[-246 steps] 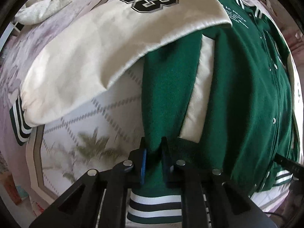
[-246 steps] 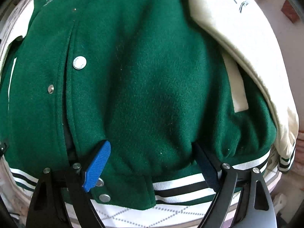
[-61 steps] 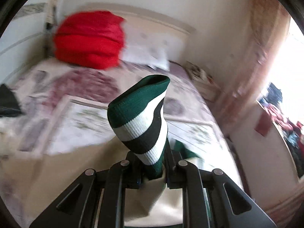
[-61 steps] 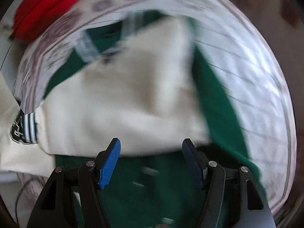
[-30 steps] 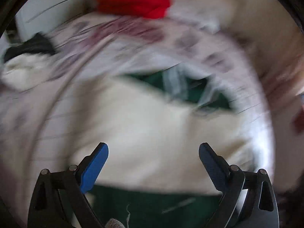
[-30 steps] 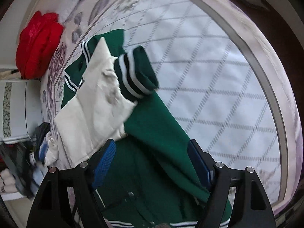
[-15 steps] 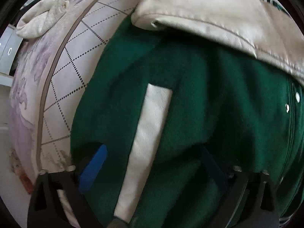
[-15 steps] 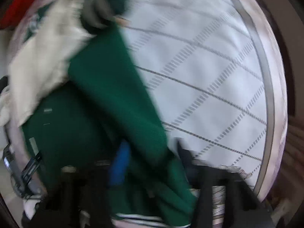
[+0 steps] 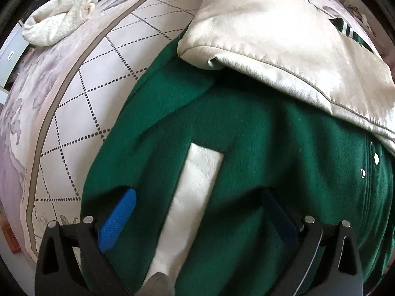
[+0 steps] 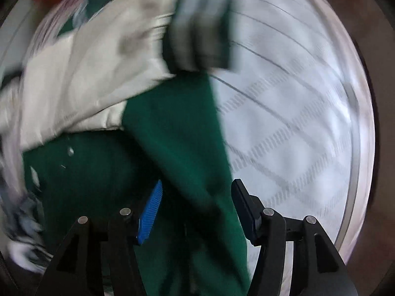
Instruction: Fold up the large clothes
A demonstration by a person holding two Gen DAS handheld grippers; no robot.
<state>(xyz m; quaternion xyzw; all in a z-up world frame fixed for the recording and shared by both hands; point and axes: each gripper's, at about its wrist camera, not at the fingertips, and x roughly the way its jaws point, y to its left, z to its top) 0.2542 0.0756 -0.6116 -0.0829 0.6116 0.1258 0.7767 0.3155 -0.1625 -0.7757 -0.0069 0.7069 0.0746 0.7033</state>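
The left claw (image 9: 197, 204) points steeply down onto the green jacket (image 9: 259, 148), spread as wide as it goes, with its blue pad (image 9: 118, 218) and dark pad (image 9: 279, 212) resting on the cloth on either side of a white pocket strip (image 9: 195, 192); nothing is pinched. Beyond the strip, a cream sleeve (image 9: 271, 42) lies folded across the jacket's upper part, and snaps (image 9: 376, 157) run down the front at the right edge. The jacket lies on a bed (image 9: 81, 93) with a dotted diamond-pattern cover, and a crumpled cream cloth (image 9: 56, 24) sits far off at the bed's edge. The right wrist view is blurred: the right claw (image 10: 197, 194) points down with its jaws opening, a green fold of the jacket (image 10: 177, 128) between the pads but not pressed by them. Farther off lie the cream sleeve (image 10: 93, 74), then its striped cuff (image 10: 200, 32), with the bed cover (image 10: 296, 123) bare to the right.
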